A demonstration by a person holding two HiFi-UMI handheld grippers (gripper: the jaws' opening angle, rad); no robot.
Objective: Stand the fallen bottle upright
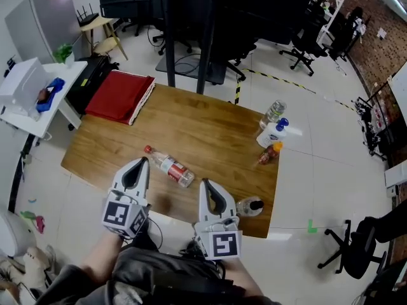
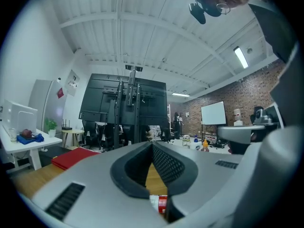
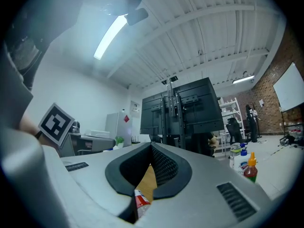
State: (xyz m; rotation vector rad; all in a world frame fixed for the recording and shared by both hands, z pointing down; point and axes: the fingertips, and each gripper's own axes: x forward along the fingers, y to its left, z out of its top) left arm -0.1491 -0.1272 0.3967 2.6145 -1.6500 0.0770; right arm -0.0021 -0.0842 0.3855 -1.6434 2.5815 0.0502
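A clear plastic bottle (image 1: 169, 166) with a red cap and red label lies on its side on the wooden table (image 1: 210, 132), cap towards the left. My left gripper (image 1: 142, 161) is shut, its tips just left of the bottle's neck. My right gripper (image 1: 204, 183) is also shut, its tips just right of the bottle's base. Neither holds anything. In the left gripper view, below the closed left gripper (image 2: 152, 145), a bit of the bottle's red label (image 2: 160, 204) shows. The right gripper view shows the bottle (image 3: 141, 199) under the closed right gripper (image 3: 152, 146).
A second small clear bottle (image 1: 249, 206) lies by the table's near edge, right of my right gripper. A glass jar (image 1: 273, 112), a white pump bottle (image 1: 272, 134) and an orange-capped sauce bottle (image 1: 269, 153) stand at the right edge. A red folded cloth (image 1: 121, 96) lies at the far left corner.
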